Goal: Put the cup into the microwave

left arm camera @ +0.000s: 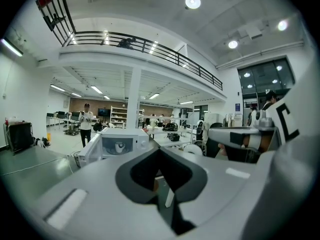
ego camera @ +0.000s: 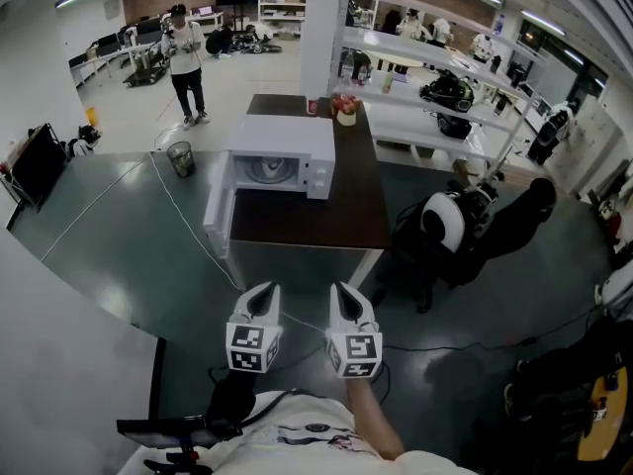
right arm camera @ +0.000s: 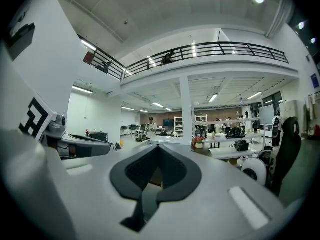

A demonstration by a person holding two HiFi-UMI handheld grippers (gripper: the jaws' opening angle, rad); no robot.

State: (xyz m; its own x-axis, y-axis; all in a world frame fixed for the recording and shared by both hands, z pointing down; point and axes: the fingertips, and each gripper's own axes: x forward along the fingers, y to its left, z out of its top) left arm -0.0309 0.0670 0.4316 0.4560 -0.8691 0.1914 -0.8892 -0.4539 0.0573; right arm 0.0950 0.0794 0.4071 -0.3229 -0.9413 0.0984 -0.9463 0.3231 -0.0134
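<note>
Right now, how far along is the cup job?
Looks nearly done: what looks like a white cup sits inside the microwave, whose door hangs open. Nothing in hand: left claw and right claw are shut, empty, back from the table. Left: perhaps closing the door.

- White plastic left gripper [ego camera: 268, 289] and white plastic right gripper [ego camera: 336, 288]: tapered shells, with dark grey pads lining the jaws.
- At each gripper's rear, a black-and-white square-marker cube [ego camera: 253, 347].
- Behind the cubes, a white printed shirt [ego camera: 307, 433].
</note>
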